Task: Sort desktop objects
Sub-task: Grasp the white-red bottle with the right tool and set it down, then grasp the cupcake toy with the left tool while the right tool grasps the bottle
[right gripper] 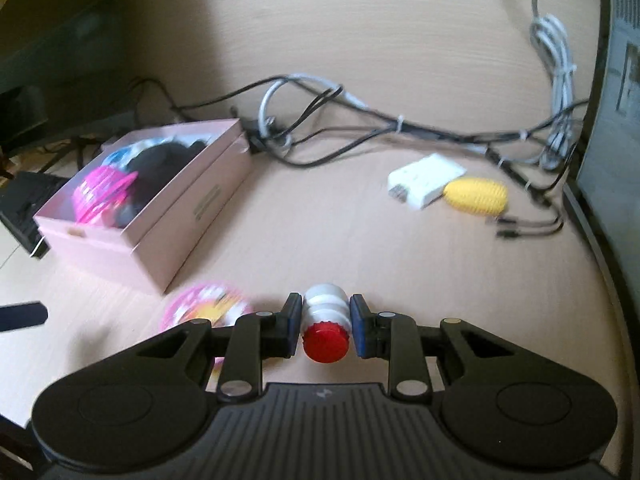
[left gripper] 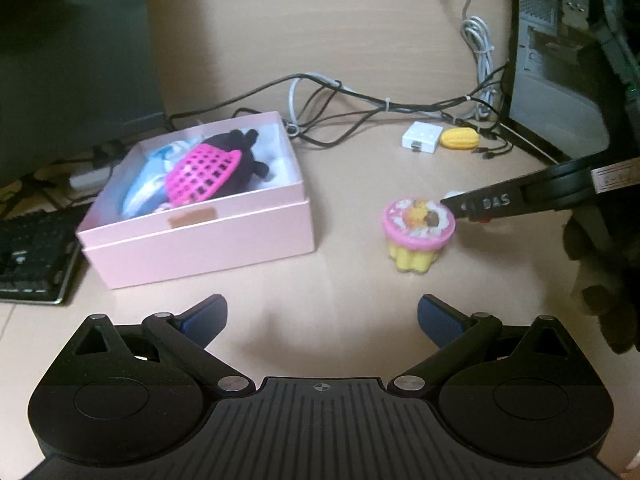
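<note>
Far left: black keyboard [left gripper: 32,256] at the tabletop [left gripper: 352,60] edge. Beside it, open pale-pink cardboard box [left gripper: 200,236], already holding a magenta plastic lattice basket [left gripper: 202,174], a black plush toy [left gripper: 240,148] and something blue and white, too blurred to name. Little room left inside, mostly along the far right corner.

Near centre: left hand-held gripper [left gripper: 322,322] released, blue pads wide apart, nothing between them, hovering over bare tabletop.

Right of the box: pink-topped toy cupcake with a yellow fluted base [left gripper: 416,236], upright, apart from the box.

Right hand-held gripper [right gripper: 325,330] clenched on a small white ribbed plastic bottle with a red cap [right gripper: 325,326], pads on its sides, cap toward the camera, held just right of the cupcake.

Probably carrying the bottle to the box. Best done by lifting clear above the cupcake and the box's near right wall, then lowering over the free corner before letting go; round ribbed body likely to roll if dropped on the heap.

Far right: white adapter block [right gripper: 424,180] touching a yellow toy corn cob [right gripper: 476,196], tangled black and grey cables [right gripper: 360,120] behind, grey computer case [left gripper: 560,80] at the edge. Open tabletop between box and cables.
</note>
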